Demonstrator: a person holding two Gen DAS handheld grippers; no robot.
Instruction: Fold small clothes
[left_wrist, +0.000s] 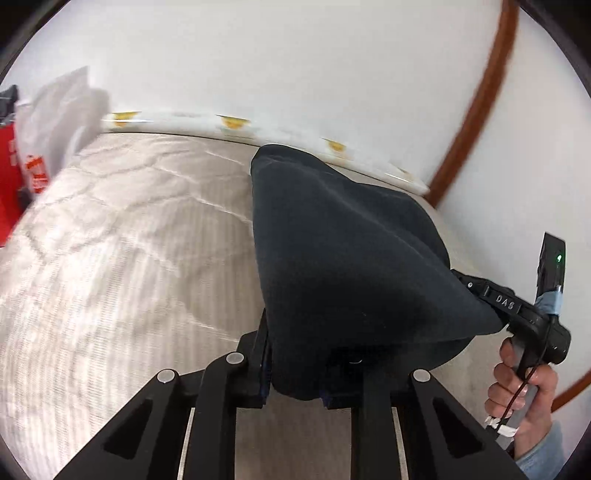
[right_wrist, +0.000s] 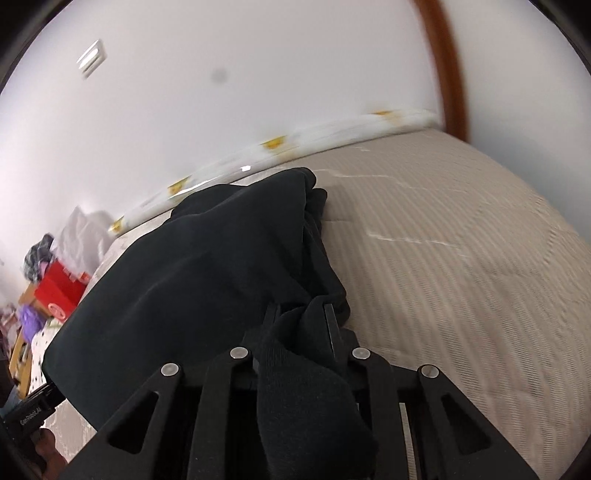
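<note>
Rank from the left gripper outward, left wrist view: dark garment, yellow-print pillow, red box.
1. dark garment: clamped in the left gripper, draped ahead.
2. red box: far left, off the mattress edge.
3. yellow-print pillow: along the wall; too close to the box to call.

The dark garment (left_wrist: 343, 258) is a thick, soft, near-black piece of cloth, held up off the bed as a sagging sheet. In the left wrist view it fills the centre and tapers towards 12 o'clock, its lower edge bunched at 6 o'clock and one corner drawn out towards 4 o'clock. In the right wrist view it spreads from centre to 8 o'clock, with a gathered fold hanging down at 6 o'clock.
</note>
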